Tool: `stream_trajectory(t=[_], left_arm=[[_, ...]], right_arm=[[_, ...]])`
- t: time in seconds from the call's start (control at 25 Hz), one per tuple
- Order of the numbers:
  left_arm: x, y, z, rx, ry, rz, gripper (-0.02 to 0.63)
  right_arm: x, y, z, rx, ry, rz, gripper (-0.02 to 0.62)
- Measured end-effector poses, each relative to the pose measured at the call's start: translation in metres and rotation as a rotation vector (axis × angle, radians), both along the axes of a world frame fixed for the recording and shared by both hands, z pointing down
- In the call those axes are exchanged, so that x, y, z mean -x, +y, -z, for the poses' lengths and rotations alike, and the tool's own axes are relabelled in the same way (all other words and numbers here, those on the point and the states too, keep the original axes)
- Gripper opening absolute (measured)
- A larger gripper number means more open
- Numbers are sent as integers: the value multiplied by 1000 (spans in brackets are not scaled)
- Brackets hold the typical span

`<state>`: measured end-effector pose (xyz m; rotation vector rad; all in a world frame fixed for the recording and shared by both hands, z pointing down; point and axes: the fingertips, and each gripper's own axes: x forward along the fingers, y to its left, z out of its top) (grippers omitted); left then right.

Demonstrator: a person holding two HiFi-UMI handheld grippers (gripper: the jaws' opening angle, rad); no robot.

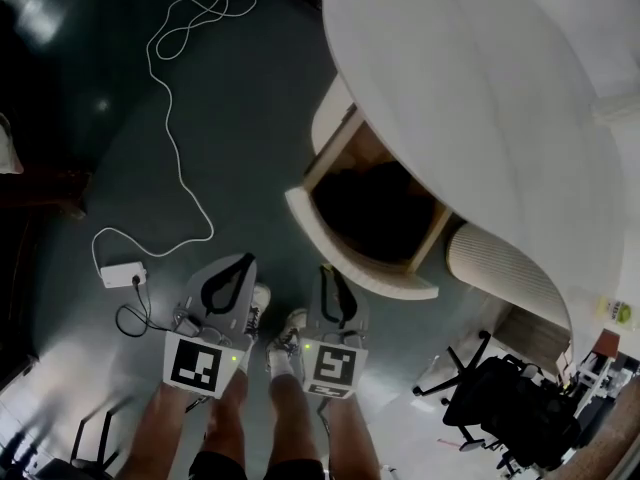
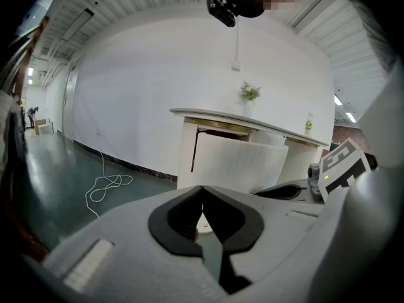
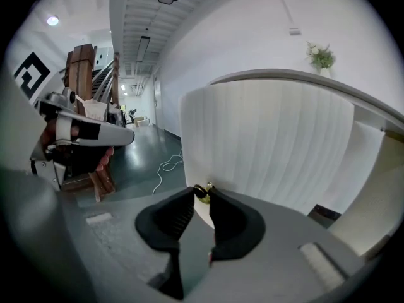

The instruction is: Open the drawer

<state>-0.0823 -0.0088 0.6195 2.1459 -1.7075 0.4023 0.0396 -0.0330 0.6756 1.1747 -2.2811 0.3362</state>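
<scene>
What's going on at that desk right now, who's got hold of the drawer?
A person stands at the white curved desk with a gripper in each hand. The right gripper is shut on the small brass knob on the ribbed front of the drawer. The drawer stands pulled well out, its dark inside showing from above. The left gripper is shut and empty, beside the right one and touching nothing.

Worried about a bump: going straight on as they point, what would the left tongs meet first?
The left tongs would likely meet the ribbed white drawer front first, though depth is unclear.
</scene>
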Motion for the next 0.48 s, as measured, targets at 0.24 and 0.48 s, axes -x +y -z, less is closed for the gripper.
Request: stream_trajectory(t=[0.24,0.48], left_arm=[[1,15,-5,25,6,9,11],[-3,20,-9,50,8,6,11]], right_arm=[[2,18,-1,13,6,16,81],[3,26,-3,34,-3,15,80]])
